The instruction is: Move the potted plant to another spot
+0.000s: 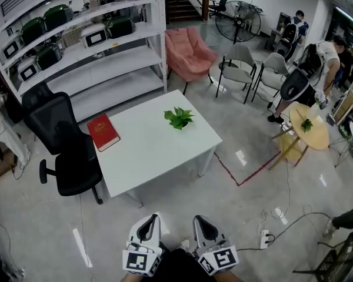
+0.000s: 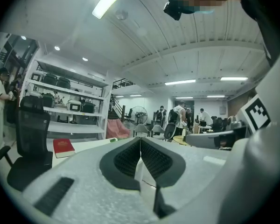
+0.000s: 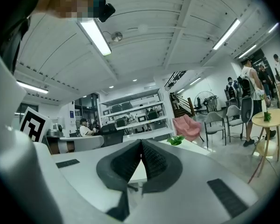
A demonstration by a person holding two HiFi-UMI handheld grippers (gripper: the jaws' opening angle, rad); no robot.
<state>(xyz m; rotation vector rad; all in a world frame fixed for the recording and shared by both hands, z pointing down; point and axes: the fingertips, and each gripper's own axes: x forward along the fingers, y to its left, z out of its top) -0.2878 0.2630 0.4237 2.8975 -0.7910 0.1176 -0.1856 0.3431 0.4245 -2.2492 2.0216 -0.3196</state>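
A small green potted plant [image 1: 179, 117] stands on the white table [image 1: 153, 151], toward its far right side; in the right gripper view the plant [image 3: 177, 140] shows as a small green tuft. Both grippers are held low at the bottom of the head view, well short of the table. My left gripper [image 1: 152, 220] is shut with nothing between its jaws, and its tips meet in the left gripper view [image 2: 140, 141]. My right gripper [image 1: 201, 221] is likewise shut and empty [image 3: 141, 143].
A red book [image 1: 103, 131] lies on the table's left part. A black office chair [image 1: 65, 145] stands left of the table, white shelving [image 1: 88, 51] behind it, a pink armchair [image 1: 189, 51] and grey chairs [image 1: 240, 66] beyond. A round yellow side table [image 1: 309, 129] and floor cables [image 1: 282, 216] are at the right.
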